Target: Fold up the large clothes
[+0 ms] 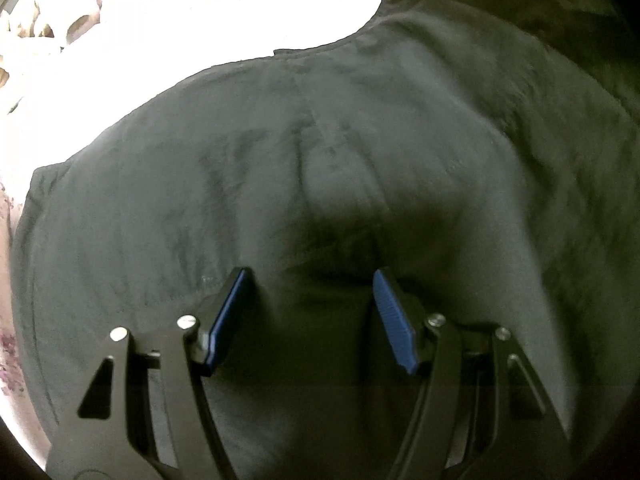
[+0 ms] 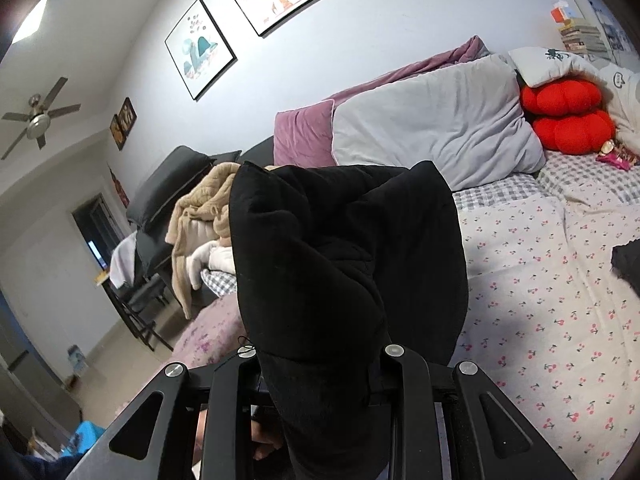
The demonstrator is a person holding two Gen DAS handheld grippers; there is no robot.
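Blue pads (image 1: 231,312) of the left gripper (image 1: 312,280) stand wide apart, released, with nothing between them; they hover right over the dark garment (image 1: 320,160), which fills nearly the whole left wrist view. Whether the fingertips actually touch the cloth I cannot tell (the frame is blurred there). A faint seam runs away from the gripper, straight ahead of the gap between the fingers, so the garment's long axis seems to lie along the tool's pointing direction. Beyond the garment's far edge shows bright bedding.

On the other side, the right gripper (image 2: 320,364) is clenched on a thick bunch of the same black garment (image 2: 344,264), which rises out of the fingers and blocks the middle of that view. This bunch is lifted clear of the bed (image 2: 540,300); the cherry-print sheet lies to the right of the garment and a purple-flowered patch to its lower left. A grey quilt (image 2: 432,136) sits beyond the garment, against the wall, and a tan coat (image 2: 200,216) lies to the garment's left.

My judgement: the right hand already carries its share, so the coming move turns on the left gripper, which needs to drop straight forward onto the cloth and close on a layer before any fold can be drawn over.
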